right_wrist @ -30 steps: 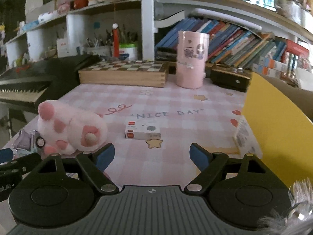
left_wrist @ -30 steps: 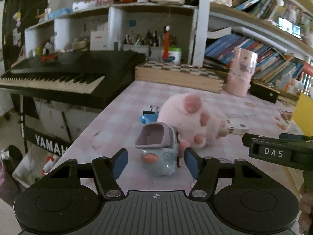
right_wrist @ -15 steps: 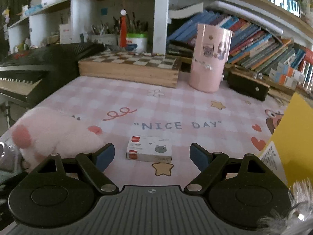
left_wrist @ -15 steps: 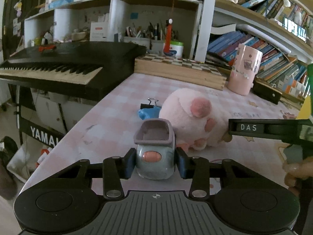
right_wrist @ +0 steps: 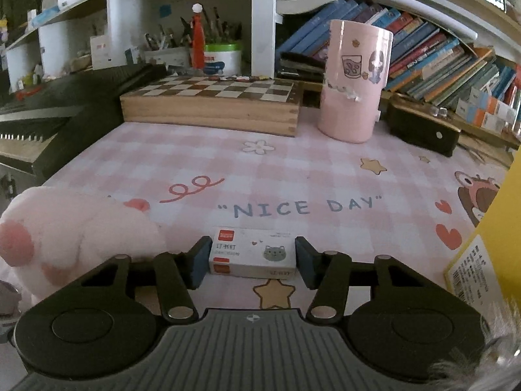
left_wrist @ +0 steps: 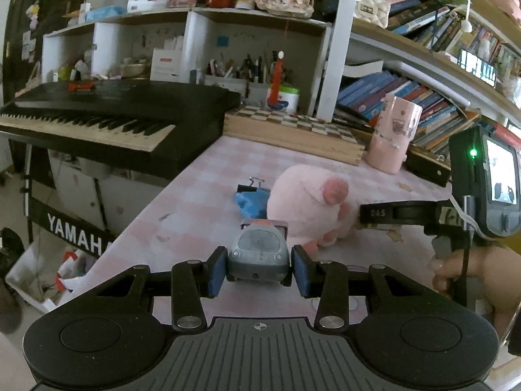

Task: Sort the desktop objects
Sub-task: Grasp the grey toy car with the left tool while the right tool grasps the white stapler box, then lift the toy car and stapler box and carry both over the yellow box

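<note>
Left gripper (left_wrist: 258, 268) clamps the grey toy-car sharpener (left_wrist: 258, 255) near the table's left edge; lift it straight. Right gripper (right_wrist: 249, 259), part-open, brackets the white staple box (right_wrist: 252, 255); close squarely.

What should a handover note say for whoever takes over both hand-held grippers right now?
Left hand-held gripper: shut on the grey toy car, held near the front edge of the pink checked mat.
Right hand-held gripper: fingers either side of the staple box, which lies on the mat; whether the pads are touching it cannot be told.
Pink plush paw, blue binder clip and pink cup sit on the mat.
Done: car grasped. Left: place the car, secure and move the staple box, sort the rest.
</note>
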